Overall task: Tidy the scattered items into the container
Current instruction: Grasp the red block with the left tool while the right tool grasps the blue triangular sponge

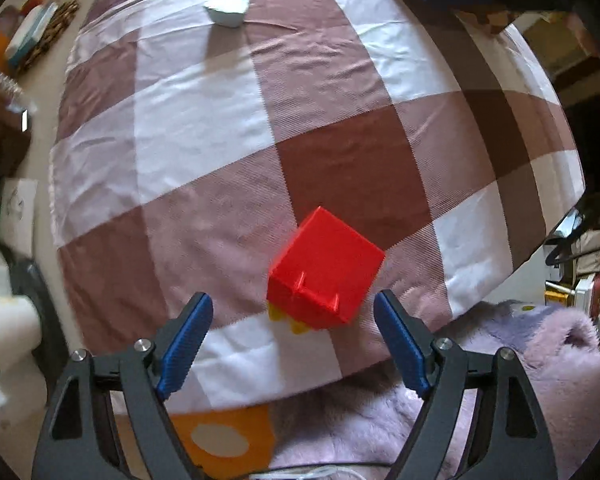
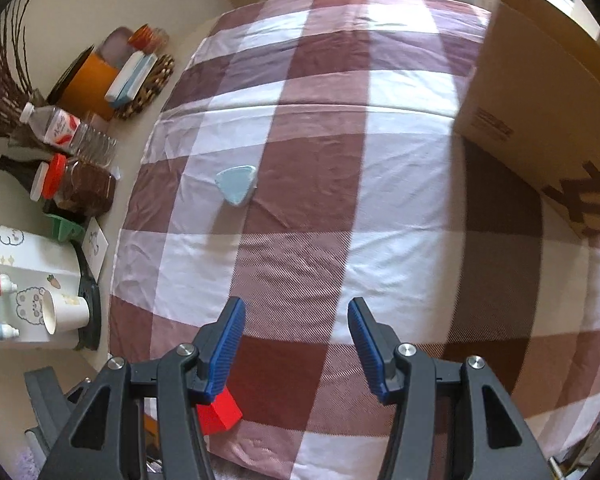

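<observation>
Cardboard box (image 2: 540,92) well beyond pale-blue triangular piece (image 2: 237,185)

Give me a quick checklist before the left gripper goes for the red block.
1. Left gripper fingers apart, nothing between them: ok.
2. Red block lined up ahead of the gap: ok.
3. Yellow piece partly under the red block, could snag: not ok.
4. Right gripper empty and clear of the block: ok.
5. Cardboard box on the cloth, open at the top: cannot tell.
6. Light blue piece lying apart, untouched: ok.
</observation>
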A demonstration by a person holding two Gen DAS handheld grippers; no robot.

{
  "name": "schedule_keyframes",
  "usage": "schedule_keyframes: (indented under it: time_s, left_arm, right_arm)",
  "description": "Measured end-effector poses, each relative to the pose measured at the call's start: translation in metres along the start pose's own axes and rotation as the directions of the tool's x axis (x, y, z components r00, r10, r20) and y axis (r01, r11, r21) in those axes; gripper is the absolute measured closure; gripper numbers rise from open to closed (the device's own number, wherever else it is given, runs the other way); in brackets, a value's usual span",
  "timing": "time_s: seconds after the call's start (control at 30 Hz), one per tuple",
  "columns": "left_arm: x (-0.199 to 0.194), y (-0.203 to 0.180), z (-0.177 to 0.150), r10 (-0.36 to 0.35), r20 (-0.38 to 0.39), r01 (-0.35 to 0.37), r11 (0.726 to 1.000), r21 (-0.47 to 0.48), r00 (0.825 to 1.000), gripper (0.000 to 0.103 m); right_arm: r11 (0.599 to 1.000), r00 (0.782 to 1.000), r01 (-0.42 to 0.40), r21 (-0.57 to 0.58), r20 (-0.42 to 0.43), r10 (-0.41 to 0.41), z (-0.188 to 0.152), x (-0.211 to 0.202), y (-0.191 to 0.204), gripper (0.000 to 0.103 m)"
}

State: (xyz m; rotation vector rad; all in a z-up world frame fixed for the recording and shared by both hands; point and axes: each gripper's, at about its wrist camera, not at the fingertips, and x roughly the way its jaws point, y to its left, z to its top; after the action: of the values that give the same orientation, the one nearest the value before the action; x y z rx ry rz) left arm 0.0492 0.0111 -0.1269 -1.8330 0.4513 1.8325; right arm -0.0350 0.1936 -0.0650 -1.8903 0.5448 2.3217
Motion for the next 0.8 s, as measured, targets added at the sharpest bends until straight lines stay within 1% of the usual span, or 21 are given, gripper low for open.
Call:
schedule_keyframes:
  time_s: [0.07, 0.13, 0.23, 0.3, 0.4, 0.57, 0.67, 0.8]
  left_arm:
    - [0.009, 0.000, 0.002, -0.008, 0.001, 0.008, 1.000, 0.011, 1.000, 0.019]
    - [0.014, 0.001, 0.004, -0.033, 0.008, 0.033, 0.999, 0.007, 0.999, 0.019]
    - [0.023, 0.001, 0.004, -0.024, 0.007, 0.024, 1.000, 0.014, 1.000, 0.019]
    - [0.028, 0.003, 0.004, -0.021, 0.009, 0.021, 1.000, 0.006, 1.000, 0.019]
    - [0.030, 0.012, 0.003, -0.015, 0.029, 0.016, 0.999, -0.042, 0.999, 0.019]
    - [0.028, 0.037, 0.006, -0.014, 0.058, 0.022, 0.988, -0.151, 0.998, 0.020]
    - [0.027, 0.044, 0.008, -0.008, 0.063, 0.019, 0.985, -0.170, 0.998, 0.020]
    - [0.026, 0.046, 0.011, -0.006, 0.075, 0.019, 0.985, -0.173, 0.997, 0.020]
  right_arm:
    - [1.000, 1.000, -0.010, -0.023, -0.007, 0.009, 0.009, 0.009, 0.006, 0.048]
    - [0.999, 1.000, -0.016, -0.042, -0.003, 0.016, 0.019, 0.016, 0.012, 0.048]
    - [0.996, 1.000, -0.024, -0.089, -0.002, 0.024, 0.040, 0.033, 0.023, 0.048]
    - [0.993, 0.999, -0.029, -0.119, -0.022, 0.027, 0.052, 0.049, 0.030, 0.047]
    - [0.987, 0.999, -0.038, -0.154, -0.041, 0.032, 0.068, 0.068, 0.040, 0.047]
    - [0.977, 0.998, -0.041, -0.208, -0.051, 0.031, 0.081, 0.090, 0.054, 0.047]
    - [0.972, 0.999, -0.012, -0.236, -0.049, 0.000, 0.086, 0.103, 0.060, 0.047]
    - [0.973, 0.998, -0.020, -0.228, -0.058, 0.007, 0.090, 0.113, 0.060, 0.047]
